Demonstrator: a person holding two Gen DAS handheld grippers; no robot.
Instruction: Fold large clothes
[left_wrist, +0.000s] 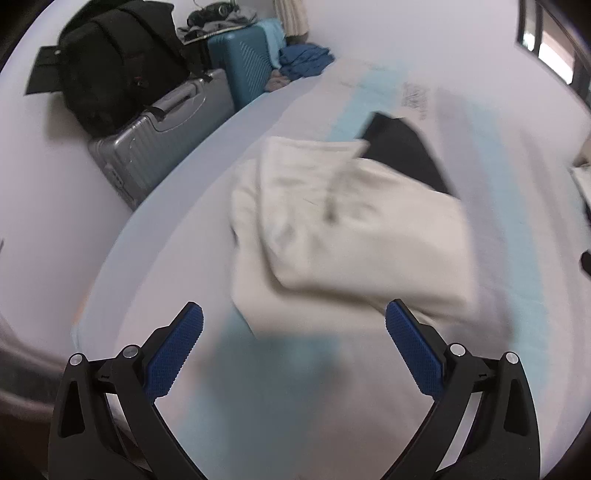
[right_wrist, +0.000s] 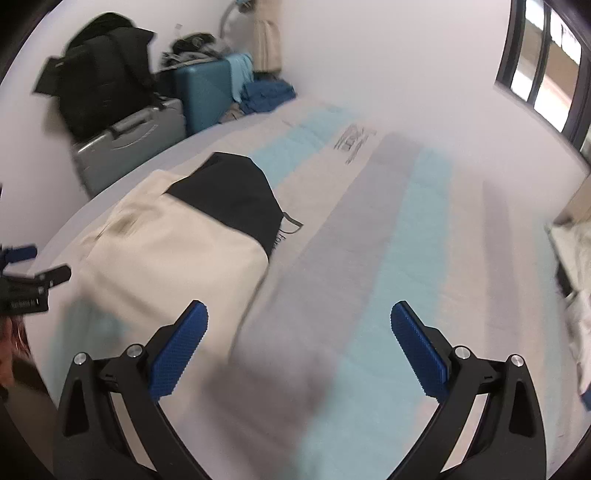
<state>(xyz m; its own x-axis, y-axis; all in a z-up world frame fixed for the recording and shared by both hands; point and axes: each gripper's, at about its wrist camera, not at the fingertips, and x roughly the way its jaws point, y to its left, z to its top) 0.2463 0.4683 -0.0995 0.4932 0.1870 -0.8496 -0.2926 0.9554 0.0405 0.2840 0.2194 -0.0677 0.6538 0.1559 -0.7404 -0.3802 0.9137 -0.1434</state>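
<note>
My left gripper (left_wrist: 293, 319) hangs over the bed (left_wrist: 498, 177) with its jaws spread wide and nothing between them. Just ahead lies the cream garment (left_wrist: 351, 236), folded into a bundle on the striped cover, partly over a black garment (left_wrist: 402, 151). My right gripper (right_wrist: 299, 319) is likewise wide open and empty. From its view the cream garment (right_wrist: 173, 254) sits to the left. Suitcases (left_wrist: 162, 144) stand beside the bed.

Cream garment (left_wrist: 354, 229) with black section (left_wrist: 402, 155) at centre frame, bed cover (right_wrist: 417, 240) striped grey, white and pale blue, teal suitcase (left_wrist: 243, 70) and silver suitcase (left_wrist: 155, 144) upper left, black bag (left_wrist: 110, 74), blue pads (left_wrist: 177, 354)
</note>
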